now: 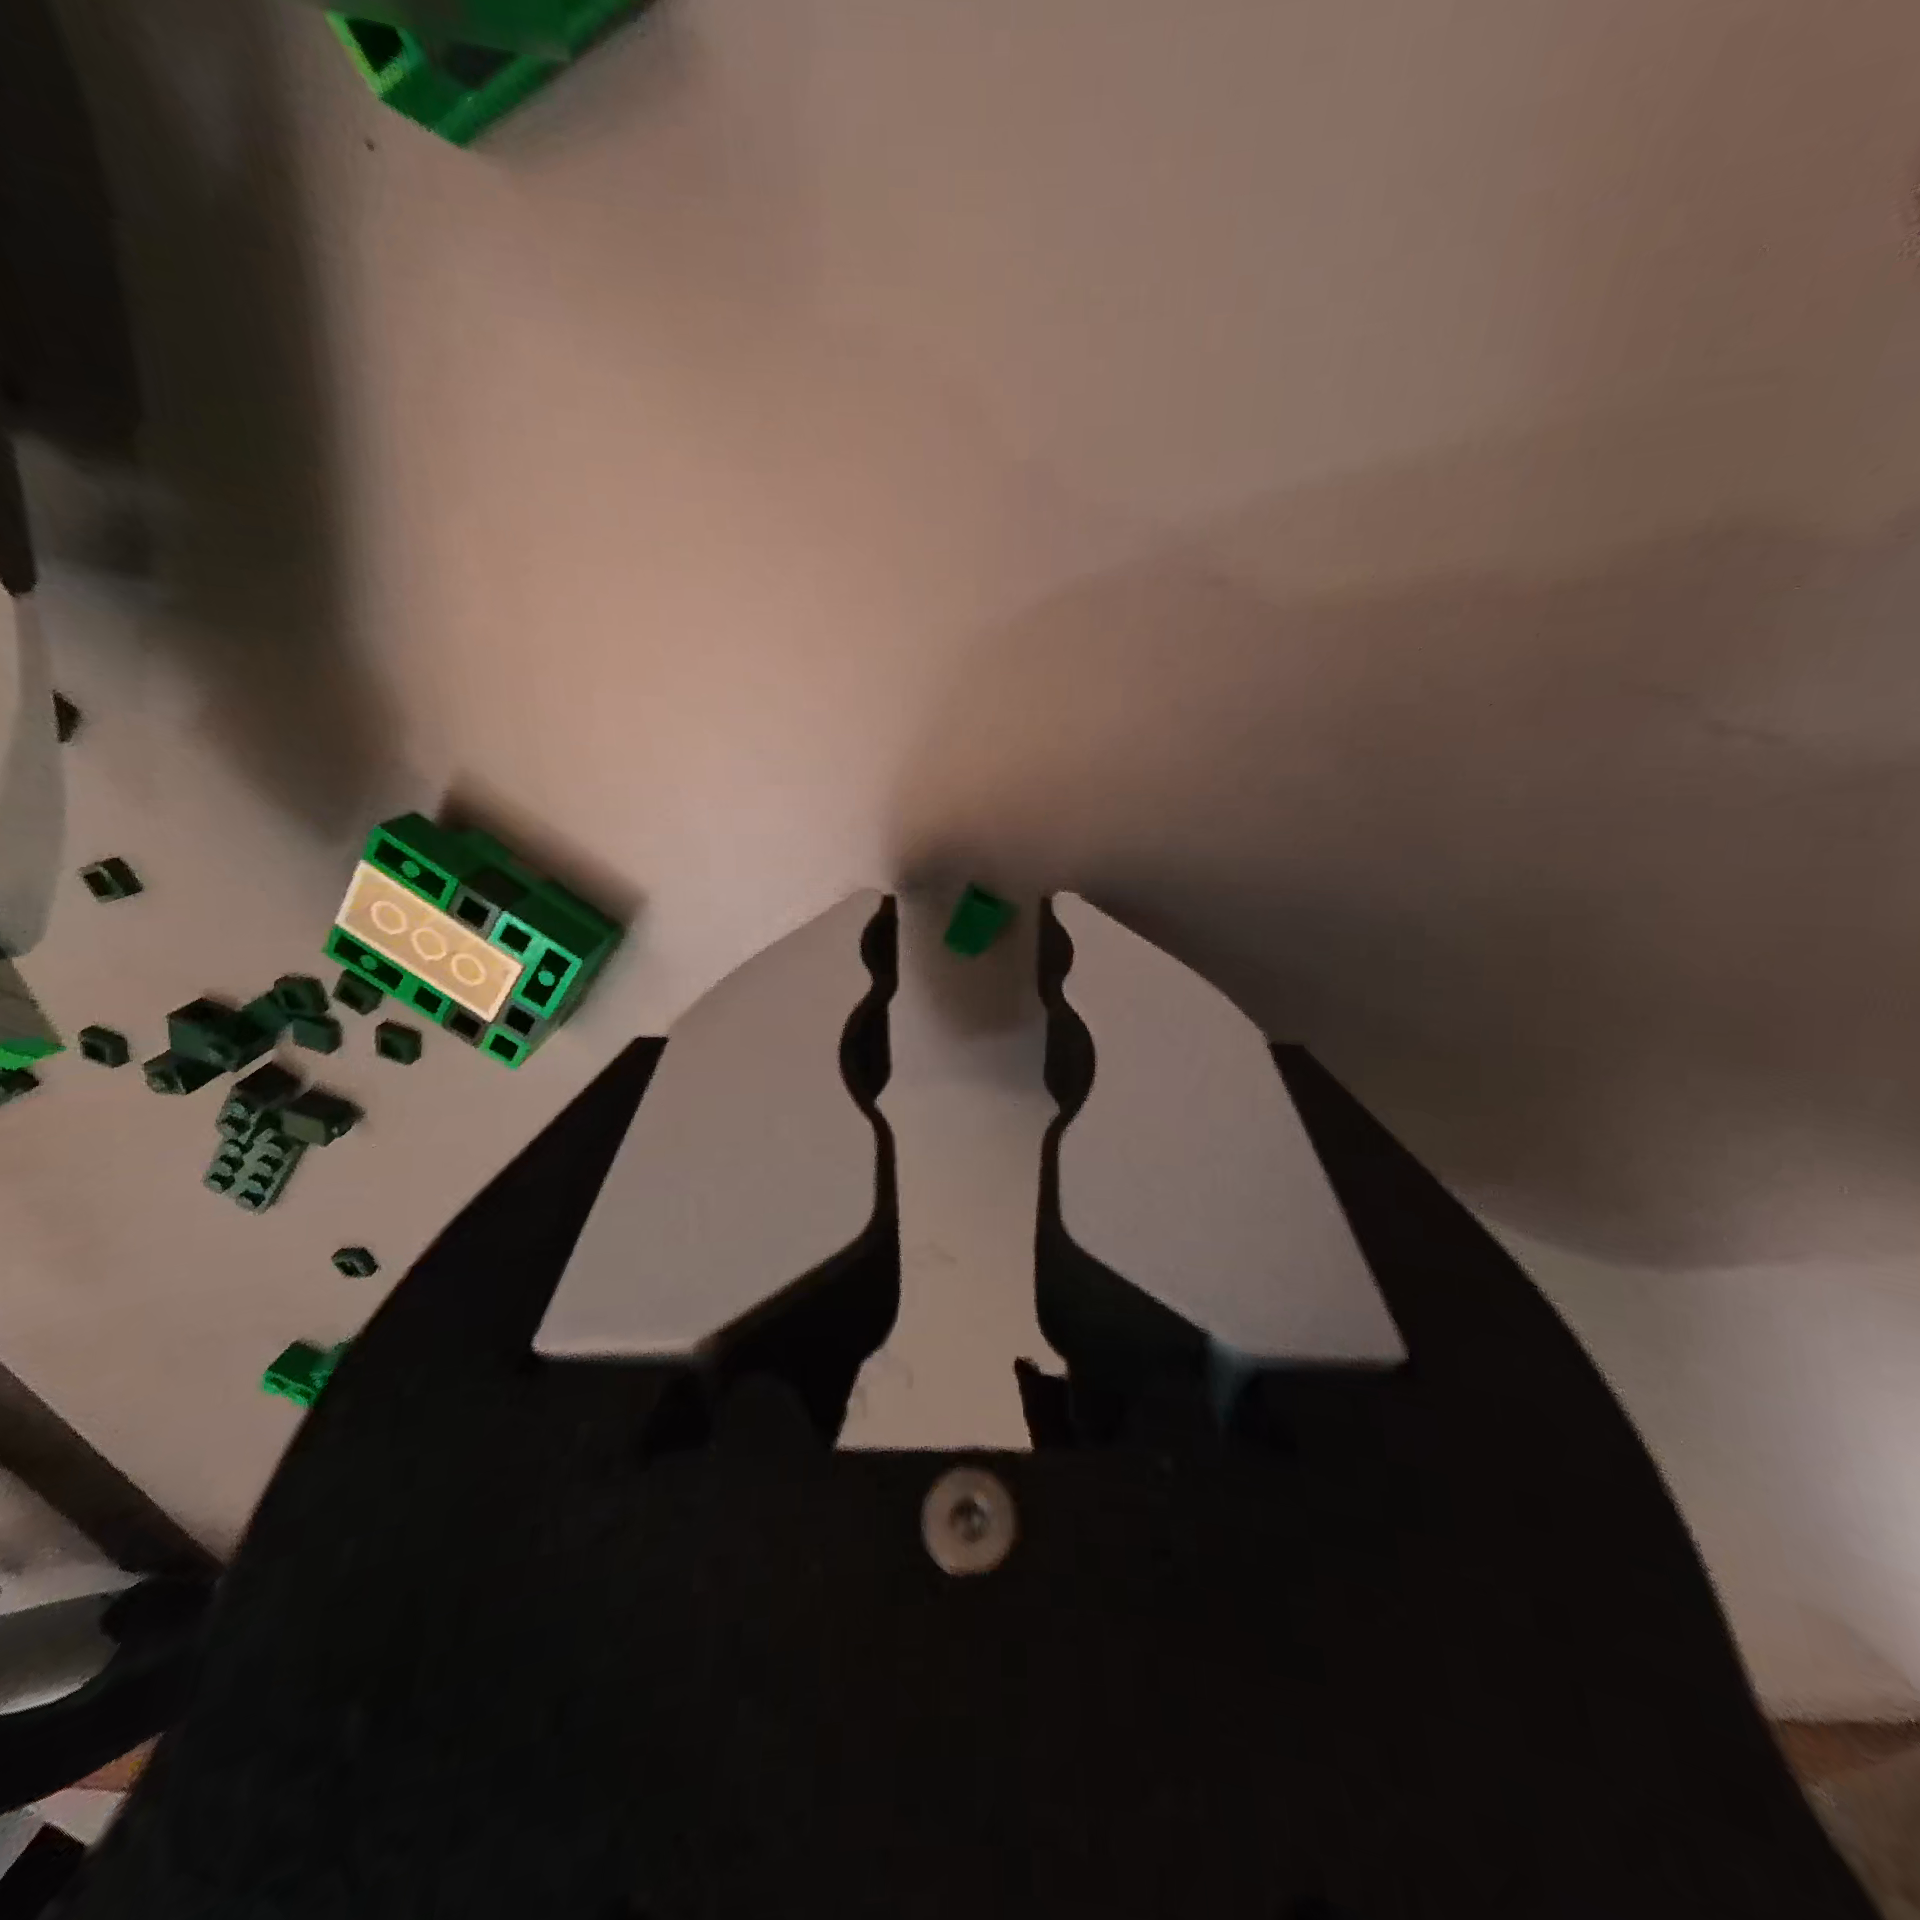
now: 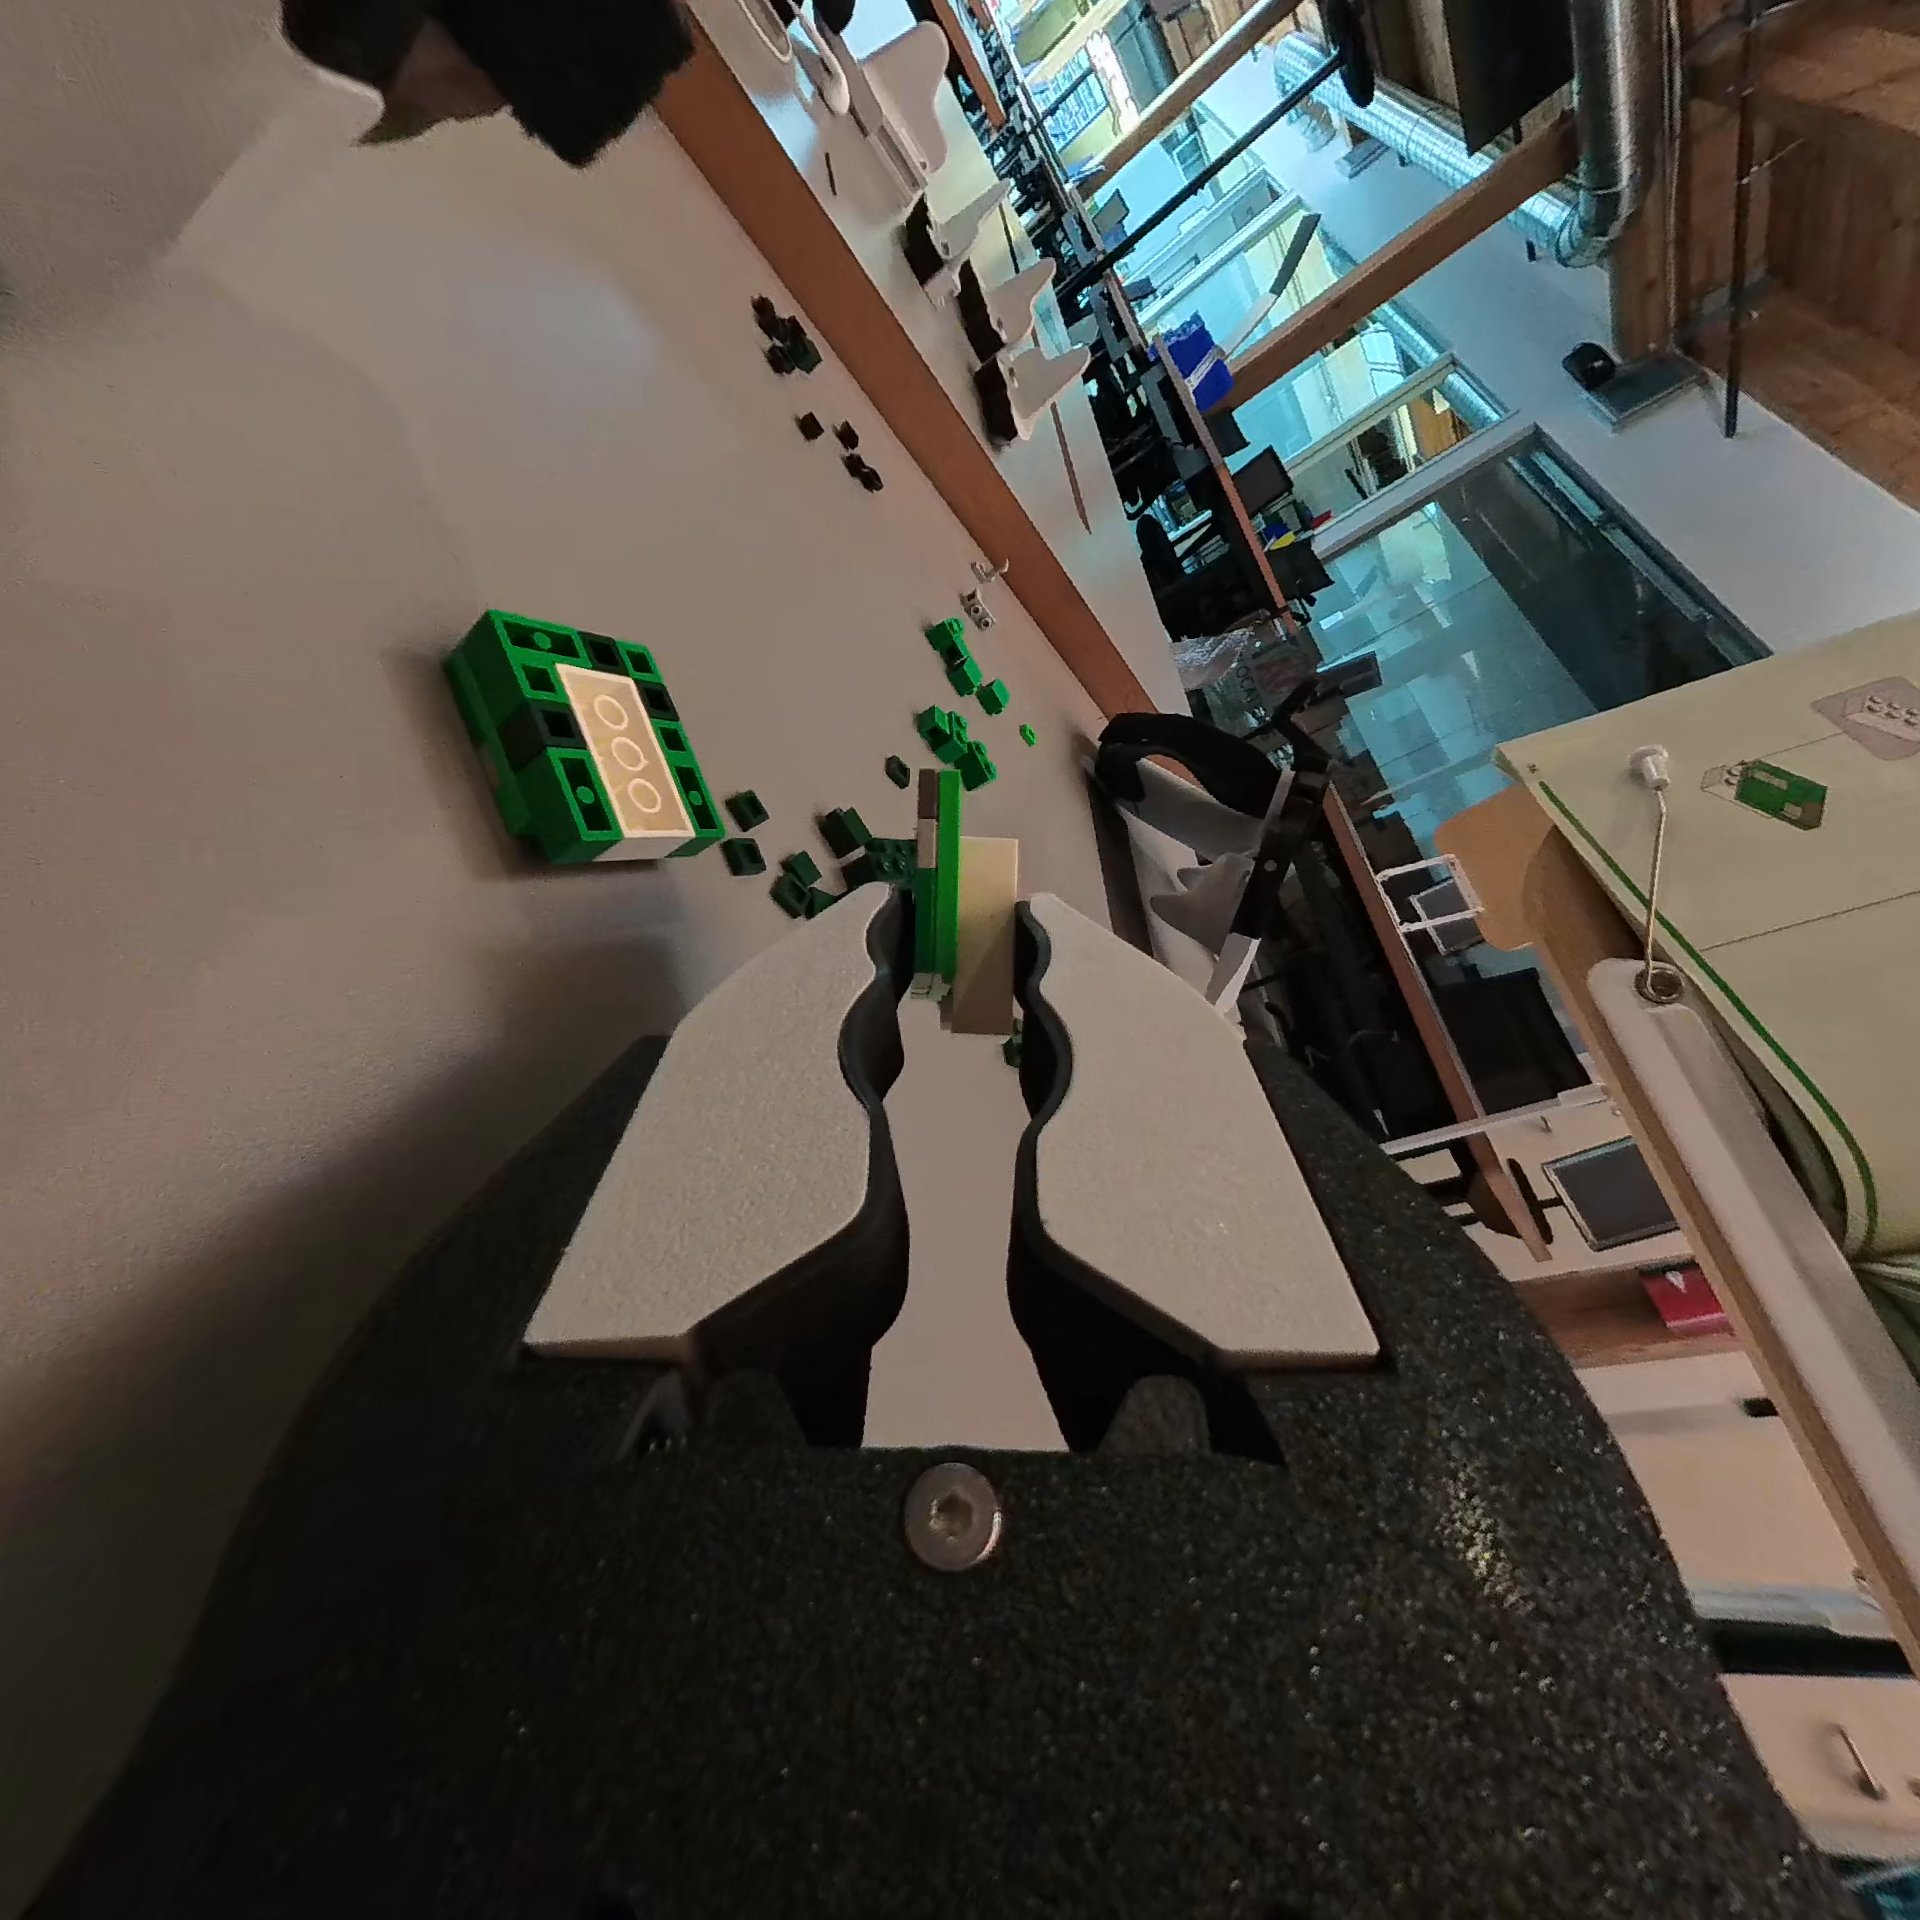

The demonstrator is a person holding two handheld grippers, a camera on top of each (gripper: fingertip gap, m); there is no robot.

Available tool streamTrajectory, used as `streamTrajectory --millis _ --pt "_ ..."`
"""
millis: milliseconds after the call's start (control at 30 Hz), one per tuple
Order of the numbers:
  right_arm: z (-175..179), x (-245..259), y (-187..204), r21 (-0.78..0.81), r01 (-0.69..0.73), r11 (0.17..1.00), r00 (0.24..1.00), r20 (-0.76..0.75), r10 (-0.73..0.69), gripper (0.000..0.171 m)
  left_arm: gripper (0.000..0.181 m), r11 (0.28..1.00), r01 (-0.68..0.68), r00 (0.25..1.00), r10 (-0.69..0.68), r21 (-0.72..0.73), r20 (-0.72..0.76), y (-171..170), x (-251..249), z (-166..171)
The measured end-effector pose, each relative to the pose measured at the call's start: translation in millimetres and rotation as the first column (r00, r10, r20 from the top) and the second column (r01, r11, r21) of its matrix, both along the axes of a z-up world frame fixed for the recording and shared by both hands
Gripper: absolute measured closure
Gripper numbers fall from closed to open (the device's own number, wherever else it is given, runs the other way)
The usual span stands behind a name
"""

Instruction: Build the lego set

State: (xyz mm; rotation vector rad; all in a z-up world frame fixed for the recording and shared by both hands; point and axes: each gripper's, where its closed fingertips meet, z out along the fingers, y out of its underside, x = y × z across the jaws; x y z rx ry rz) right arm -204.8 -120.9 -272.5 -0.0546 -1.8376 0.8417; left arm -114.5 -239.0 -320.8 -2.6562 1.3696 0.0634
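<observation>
In the left wrist view my left gripper (image 1: 966, 906) is open and low over the white table. A small green brick (image 1: 979, 921) lies on the table between its fingertips, apart from both. My right gripper (image 2: 961, 914) is shut on a small assembly (image 2: 948, 842) of a green plate with a cream brick, held above the table. A larger green block build with a cream three-stud plate on it lies on the table (image 1: 468, 940), and also shows in the right wrist view (image 2: 587, 738).
Loose dark green bricks lie in a heap (image 1: 260, 1060) left of my left gripper, and also show past my right gripper (image 2: 821, 852). Bright green bricks (image 2: 961, 707) lie near the wooden table edge (image 2: 883, 343). Another green build (image 1: 468, 62) sits far off. An instruction booklet (image 2: 1766, 831) stands at right.
</observation>
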Motion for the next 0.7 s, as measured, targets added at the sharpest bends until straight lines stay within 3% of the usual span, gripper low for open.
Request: streamTrajectory --millis 433,567,633,700 --pt "-1.0 0.3 -1.3 0.003 -0.003 1.0 1.0 0.008 0.003 0.153 0.173 0.999 -0.034 0.999 0.034 -0.018 0.013 -3.3 -3.1 -4.8" --pt "4.0 2.6 -2.0 -0.002 -0.005 1.0 1.0 -0.024 0.005 0.153 0.174 0.981 -0.179 0.983 0.177 0.073 0.04 6.0 -13.1 1.0" --pt "10.1 4.5 -2.6 -0.019 -0.006 1.0 0.999 -0.054 0.005 0.153 0.174 0.911 -0.34 0.94 0.326 0.231 0.099 21.0 -26.2 14.5" --pt "16.9 5.9 -3.0 -0.019 0.001 1.0 0.995 -0.105 -0.003 0.153 0.174 0.757 -0.505 0.863 0.45 0.413 0.231 36.9 -40.2 36.4"
